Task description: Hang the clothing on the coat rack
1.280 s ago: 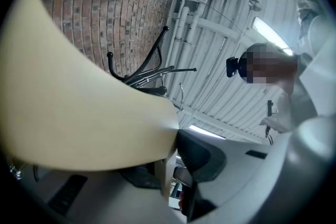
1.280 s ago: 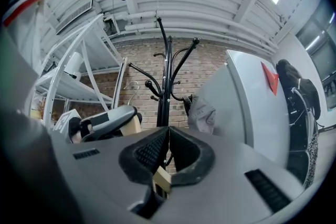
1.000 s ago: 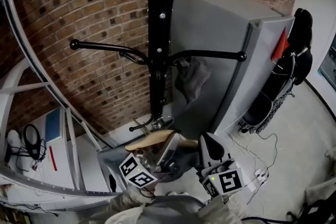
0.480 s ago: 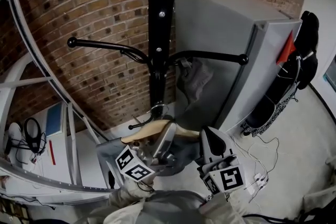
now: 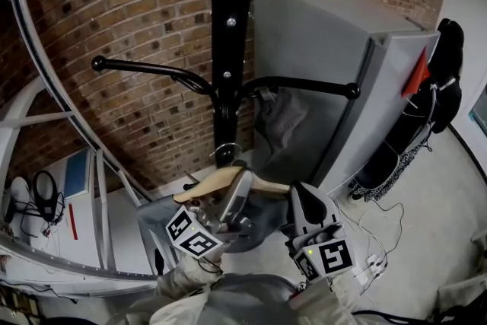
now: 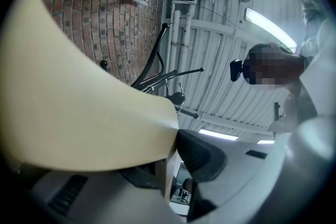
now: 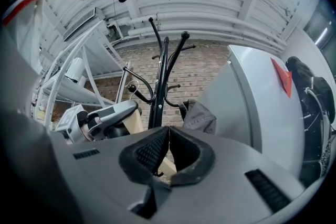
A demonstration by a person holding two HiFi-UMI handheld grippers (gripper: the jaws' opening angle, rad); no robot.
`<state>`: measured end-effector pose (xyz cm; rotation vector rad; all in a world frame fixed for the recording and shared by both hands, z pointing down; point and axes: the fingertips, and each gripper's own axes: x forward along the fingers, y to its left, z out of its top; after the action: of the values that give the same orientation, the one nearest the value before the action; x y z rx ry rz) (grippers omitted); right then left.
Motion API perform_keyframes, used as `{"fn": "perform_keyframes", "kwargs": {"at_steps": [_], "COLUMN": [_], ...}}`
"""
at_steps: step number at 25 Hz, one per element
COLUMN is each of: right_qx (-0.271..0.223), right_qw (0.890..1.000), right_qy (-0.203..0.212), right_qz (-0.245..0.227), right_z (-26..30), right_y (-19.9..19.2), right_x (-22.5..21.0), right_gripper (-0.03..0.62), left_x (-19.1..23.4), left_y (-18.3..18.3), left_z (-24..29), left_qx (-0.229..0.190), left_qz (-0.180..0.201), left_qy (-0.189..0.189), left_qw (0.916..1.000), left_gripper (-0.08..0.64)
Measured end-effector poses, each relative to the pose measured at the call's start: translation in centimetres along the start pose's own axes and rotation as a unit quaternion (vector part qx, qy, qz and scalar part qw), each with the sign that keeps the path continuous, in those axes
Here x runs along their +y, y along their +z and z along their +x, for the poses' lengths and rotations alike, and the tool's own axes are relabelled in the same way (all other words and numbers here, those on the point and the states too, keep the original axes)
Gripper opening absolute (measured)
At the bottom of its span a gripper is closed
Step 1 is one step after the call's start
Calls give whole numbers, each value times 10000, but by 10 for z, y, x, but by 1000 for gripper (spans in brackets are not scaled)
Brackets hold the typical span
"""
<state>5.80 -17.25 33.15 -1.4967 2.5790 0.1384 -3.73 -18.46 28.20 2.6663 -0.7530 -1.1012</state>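
Observation:
The black coat rack (image 5: 227, 49) stands against the brick wall, its arms spreading left and right. A grey garment (image 5: 278, 118) hangs from its right arm. My left gripper (image 5: 232, 203) is shut on a pale wooden hanger (image 5: 217, 183), whose metal hook (image 5: 224, 151) sits just in front of the rack's pole. Grey-blue clothing (image 5: 158, 215) droops below the hanger. In the left gripper view the hanger (image 6: 79, 102) fills the left side against a black pad (image 6: 202, 155). My right gripper (image 5: 306, 205) is beside it, shut with nothing between its pads (image 7: 181, 152).
A tall grey cabinet (image 5: 342, 72) stands right of the rack. Black bags (image 5: 434, 87) hang beyond the cabinet, with cables (image 5: 373, 240) on the floor below. A white metal frame (image 5: 99, 194) with shelves rises at the left.
My left gripper has lifted the hanger up towards the rack's pole. The right gripper has barely moved.

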Motion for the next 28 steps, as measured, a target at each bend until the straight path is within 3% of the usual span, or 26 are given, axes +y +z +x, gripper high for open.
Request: {"fn": "perform_keyframes", "kwargs": {"at_steps": [28], "right_qx": [314], "right_qw": [9995], "right_qy": [-27], "right_qz": [40], "right_z": [18], "right_y": [-23], "right_x": [-14], "right_gripper": [25], "left_x": [62], "left_y": [-18], "left_z": [-4], "left_qx": [-12], "left_qz": [-211], "left_qy": [488], "left_qw": [9986], "left_gripper": [86]}}
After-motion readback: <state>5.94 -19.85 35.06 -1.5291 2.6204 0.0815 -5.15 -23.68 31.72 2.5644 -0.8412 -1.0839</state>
